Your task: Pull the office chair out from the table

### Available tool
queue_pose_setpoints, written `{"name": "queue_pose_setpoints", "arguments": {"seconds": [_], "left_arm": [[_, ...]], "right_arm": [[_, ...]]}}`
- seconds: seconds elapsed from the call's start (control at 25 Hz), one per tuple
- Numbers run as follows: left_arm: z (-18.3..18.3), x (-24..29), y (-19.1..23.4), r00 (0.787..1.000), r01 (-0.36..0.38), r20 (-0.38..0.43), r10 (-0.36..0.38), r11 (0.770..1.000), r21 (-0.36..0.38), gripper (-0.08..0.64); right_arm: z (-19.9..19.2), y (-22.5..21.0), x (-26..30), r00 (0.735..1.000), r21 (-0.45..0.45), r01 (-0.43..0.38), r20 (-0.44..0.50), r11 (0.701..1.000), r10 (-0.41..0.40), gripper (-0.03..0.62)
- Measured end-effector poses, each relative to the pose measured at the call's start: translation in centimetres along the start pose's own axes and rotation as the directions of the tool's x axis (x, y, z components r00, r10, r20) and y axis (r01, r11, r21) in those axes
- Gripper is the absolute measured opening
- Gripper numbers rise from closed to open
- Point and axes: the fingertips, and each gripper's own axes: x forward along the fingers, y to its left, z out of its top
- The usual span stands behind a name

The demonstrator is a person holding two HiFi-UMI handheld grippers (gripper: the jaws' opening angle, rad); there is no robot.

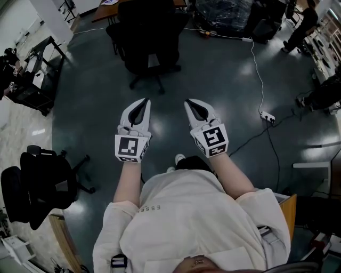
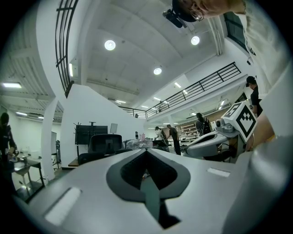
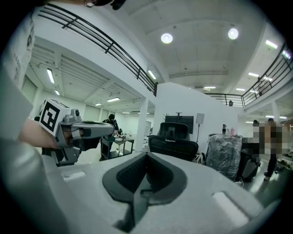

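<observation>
A black office chair (image 1: 146, 45) stands ahead of me on the dark floor, its back near a wooden table (image 1: 109, 8) at the top of the head view. It shows again in the left gripper view as the chair (image 2: 104, 145) and in the right gripper view as the chair (image 3: 173, 139). My left gripper (image 1: 145, 101) and right gripper (image 1: 187, 102) are held side by side at chest height, short of the chair. Both point level toward it. Both are shut with nothing between the jaws.
A second black chair (image 1: 37, 186) stands at my left. A white cable with a power strip (image 1: 267, 116) crosses the floor at right. A wrapped black bundle (image 1: 224, 13) sits behind the chair. A dark cart (image 1: 29, 80) stands far left; people work at the right edge.
</observation>
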Motion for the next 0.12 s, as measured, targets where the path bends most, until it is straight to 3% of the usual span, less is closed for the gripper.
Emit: {"name": "queue_pose_setpoints", "arguments": {"seconds": [0.12], "left_arm": [[0.1, -0.01, 0.06, 1.0, -0.001, 0.004, 0.001, 1.0, 0.005, 0.017]], "right_arm": [[-0.35, 0.1, -0.08, 1.0, 0.006, 0.006, -0.003, 1.0, -0.006, -0.009]]}}
